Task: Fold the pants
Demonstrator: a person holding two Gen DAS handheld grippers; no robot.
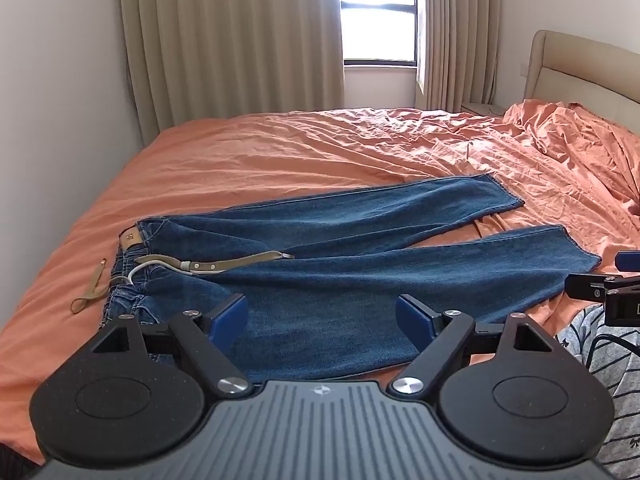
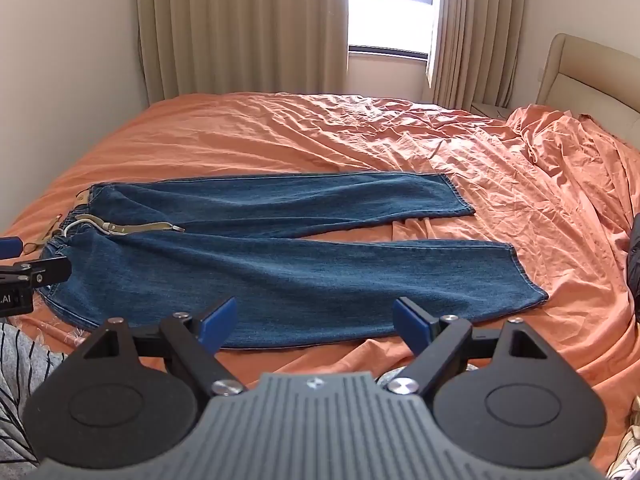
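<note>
Blue jeans lie flat on the orange bed, waist at the left, both legs stretched to the right and spread apart; they also show in the right wrist view. A khaki belt lies loose across the waist. My left gripper is open and empty, above the near edge of the jeans near the waist. My right gripper is open and empty, at the near edge of the near leg. The right gripper also shows in the left wrist view, and the left gripper in the right wrist view.
The orange bedsheet is wrinkled, with bunched bedding at the right by the beige headboard. Curtains and a window stand behind the bed. A khaki strap lies left of the waist. A striped sleeve is nearby.
</note>
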